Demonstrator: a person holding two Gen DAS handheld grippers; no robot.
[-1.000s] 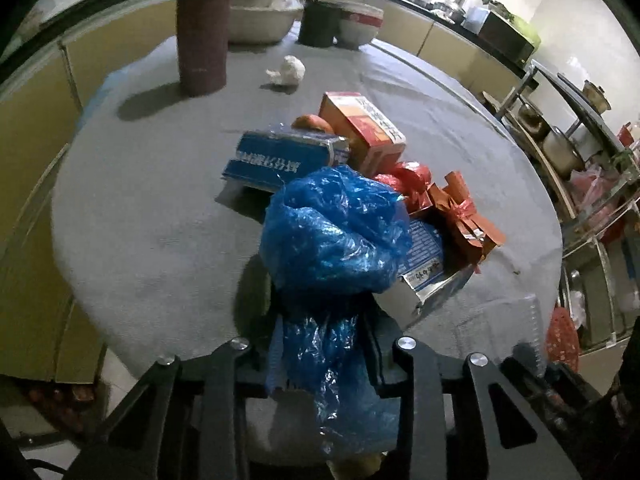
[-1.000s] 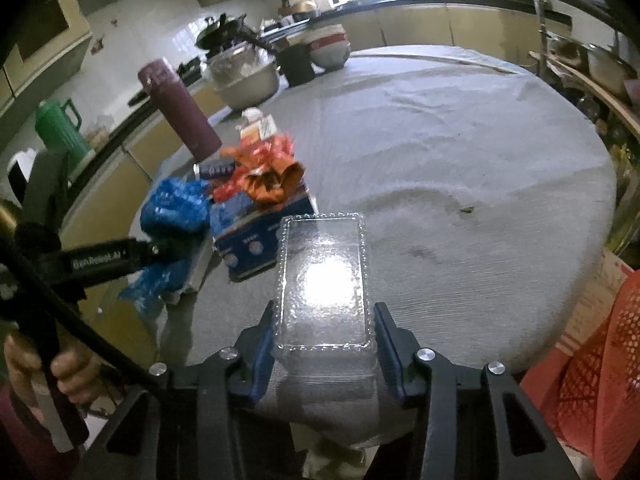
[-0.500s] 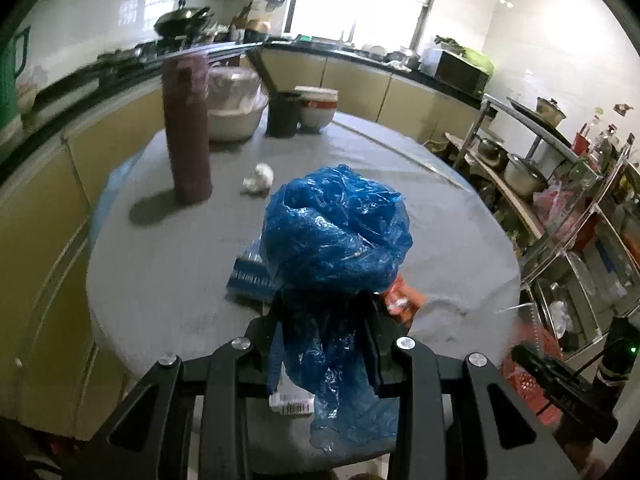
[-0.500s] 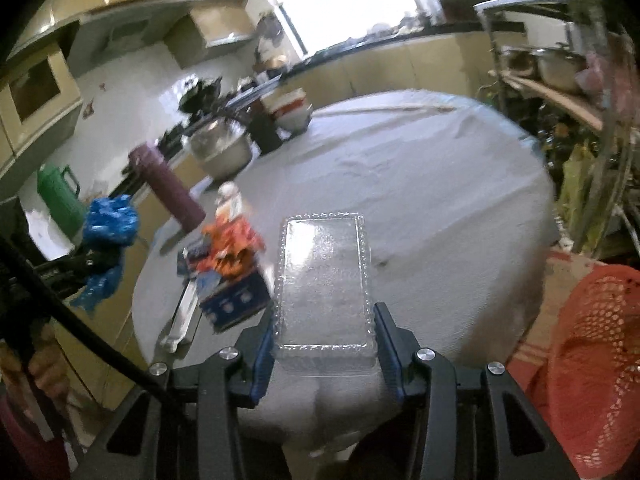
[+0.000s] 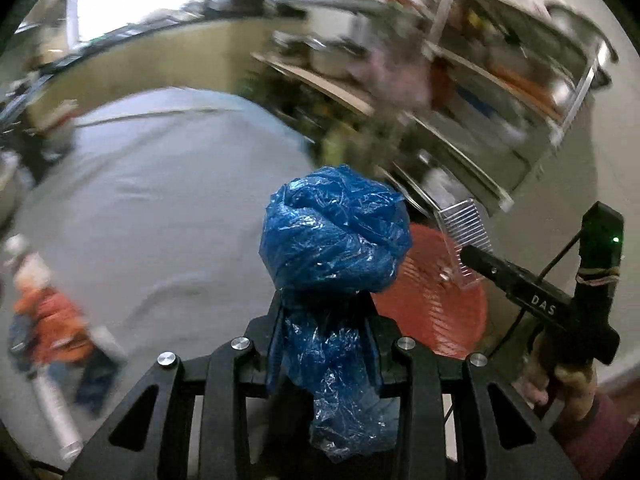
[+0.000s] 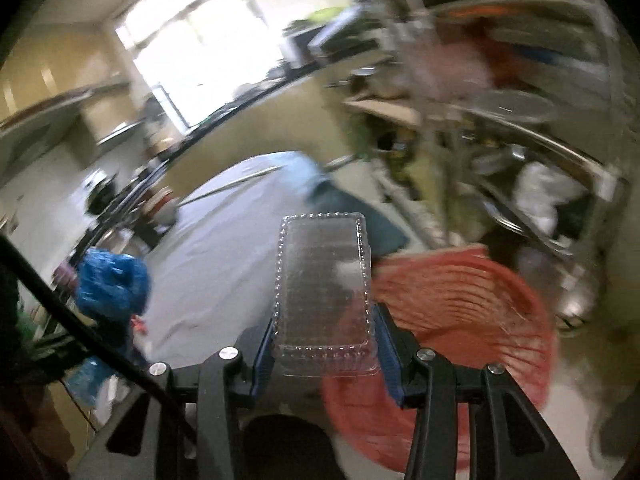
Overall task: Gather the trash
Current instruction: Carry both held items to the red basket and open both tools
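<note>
In the left wrist view, our left gripper (image 5: 322,320) is clamped on the neck of a crumpled blue bag (image 5: 336,228), whose bulk balloons above the fingers while a loose tail hangs below. Beyond it and to the right sits the red basket (image 5: 448,312) on the floor, just off the edge of the table (image 5: 160,208). The bag is not over the basket opening from what we see here; if we let go now, we judge it could land on the table edge or the floor. The thin film could also cling to the pads and drag back out. More trash (image 5: 52,320) lies at the table's left edge, blurred.

In the right wrist view, our right gripper (image 6: 324,344) pinches a clear tray (image 6: 324,280) by its long sides, the tray pointing forward over the basket (image 6: 460,312) rim. The tray is stiff, light and slick; we think a squeeze this narrow could let it pivot or pop out sideways. It also covers only the near rim, so an early drop may bounce off the rim onto the floor. The blue bag (image 6: 112,280) is at the left, and with both hands converging on one basket, they could collide.
</note>
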